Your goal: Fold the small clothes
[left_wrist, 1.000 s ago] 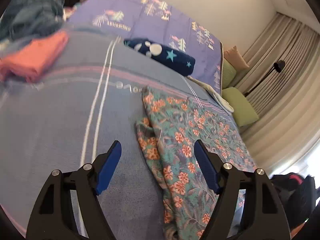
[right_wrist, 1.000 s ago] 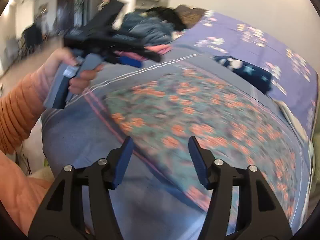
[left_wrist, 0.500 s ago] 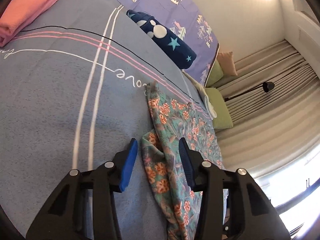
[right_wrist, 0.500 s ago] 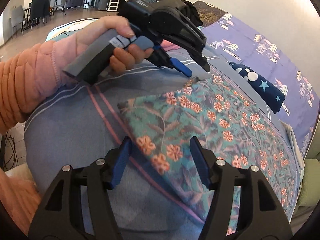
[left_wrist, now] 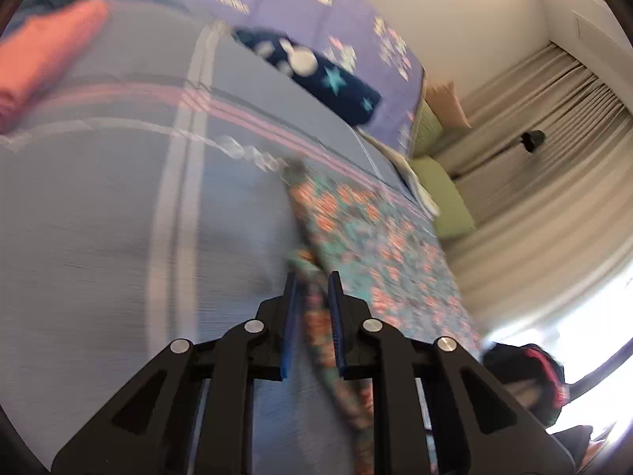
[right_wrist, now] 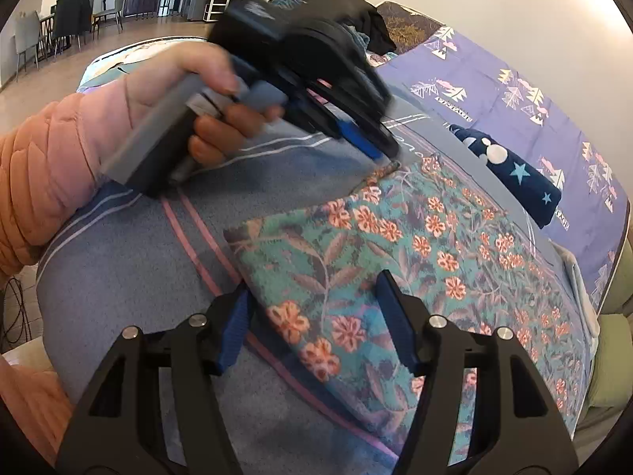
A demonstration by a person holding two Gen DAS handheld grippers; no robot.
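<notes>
Two grippers are in my view. My left gripper (left_wrist: 310, 295) has its blue fingers (left_wrist: 335, 316) clenched on the near edge of the floral garment (right_wrist: 395, 245), a bunched fold pinched between them. My right gripper (right_wrist: 316, 316) is released, fingers spread wide, with the garment's near corner lying between them. The garment lies flat on the grey-blue bedspread (right_wrist: 130, 277), extending ahead of both finger pairs. A folded navy star-print cloth (right_wrist: 514, 170) lies well beyond the fingers.

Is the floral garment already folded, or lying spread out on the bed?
Spread: the floral garment lies flat across the bedspread, one corner pinched by the left tongs.
</notes>
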